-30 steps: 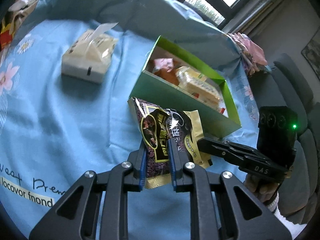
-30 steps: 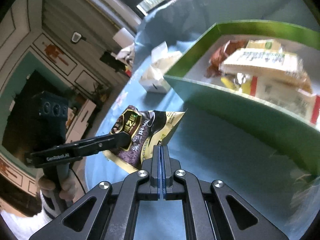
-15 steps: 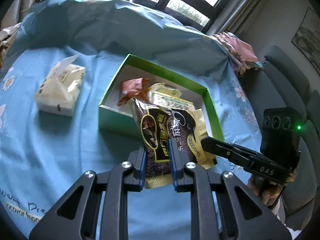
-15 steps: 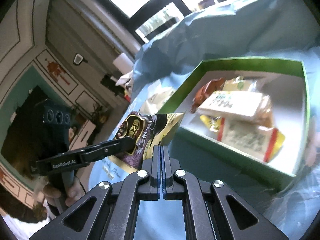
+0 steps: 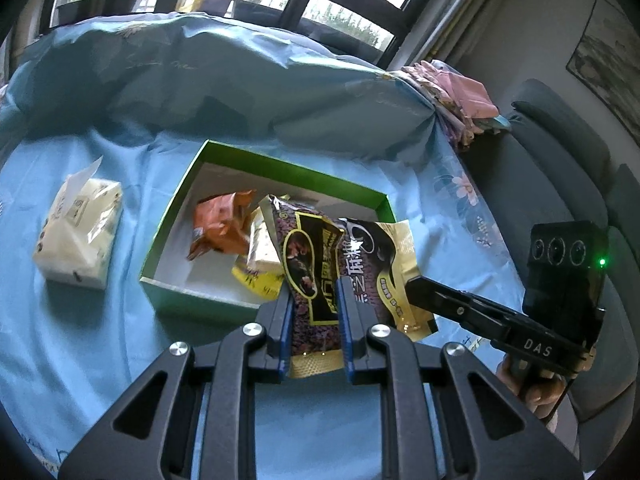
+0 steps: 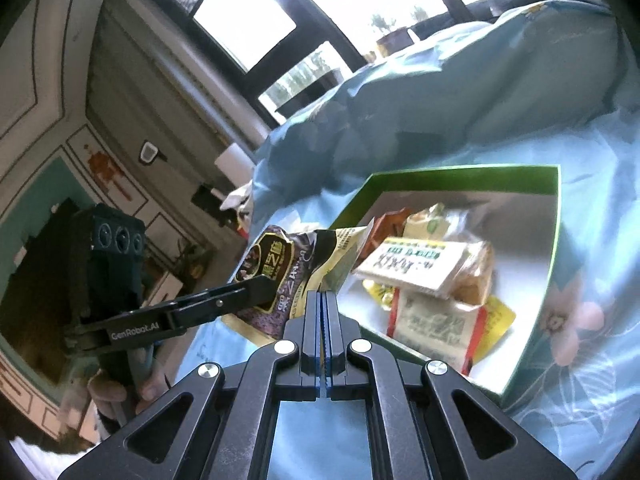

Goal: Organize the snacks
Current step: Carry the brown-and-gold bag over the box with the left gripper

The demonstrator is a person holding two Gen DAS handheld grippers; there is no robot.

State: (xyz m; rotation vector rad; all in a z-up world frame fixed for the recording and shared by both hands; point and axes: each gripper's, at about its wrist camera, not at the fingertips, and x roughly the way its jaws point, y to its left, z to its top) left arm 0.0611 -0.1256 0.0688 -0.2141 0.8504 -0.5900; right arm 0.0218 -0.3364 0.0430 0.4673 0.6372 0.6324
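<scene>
The left gripper pinches the lower part of a dark purple and gold snack packet between its blue pads, holding it upright above the near wall of the green box. The right gripper has its jaws pressed together on the packet's gold edge, to the right of the left tongs. Just beyond the tongs, inside the box, lie an orange packet, a yellow one and wrapped biscuits. Further left of the box a tissue pack sits on the blue floral cloth
</scene>
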